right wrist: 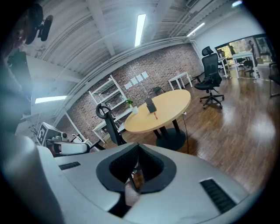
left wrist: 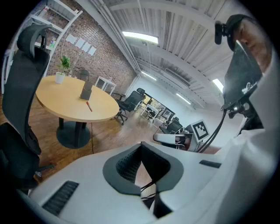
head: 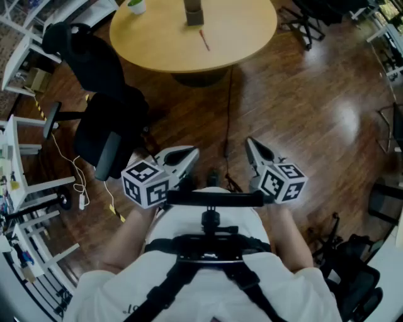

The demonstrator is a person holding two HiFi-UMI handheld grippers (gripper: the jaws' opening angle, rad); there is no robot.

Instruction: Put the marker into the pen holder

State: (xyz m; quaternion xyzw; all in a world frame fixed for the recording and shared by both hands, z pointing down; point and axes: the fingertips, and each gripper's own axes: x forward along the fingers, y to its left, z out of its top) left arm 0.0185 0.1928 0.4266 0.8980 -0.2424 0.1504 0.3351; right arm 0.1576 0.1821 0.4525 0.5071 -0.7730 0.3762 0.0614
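Note:
A red marker (head: 204,39) lies on the round wooden table (head: 239,38), just in front of the dark pen holder (head: 194,12). Both are far off across the floor. In the left gripper view the marker (left wrist: 89,106) and holder (left wrist: 86,91) sit on the table (left wrist: 52,94); in the right gripper view the marker (right wrist: 155,115) lies below the holder (right wrist: 151,105). My left gripper (head: 190,155) and right gripper (head: 250,144) are held close to my body, pointing toward the table. Both are shut with nothing between the jaws, tips meeting in the left gripper's (left wrist: 141,145) and right gripper's (right wrist: 138,146) own views.
A black office chair (head: 101,107) stands on the wooden floor between me and the table's left side. A small potted plant (head: 136,5) is on the table's far left. White shelving (head: 19,182) lines the left; more chairs (head: 308,19) stand at the back right.

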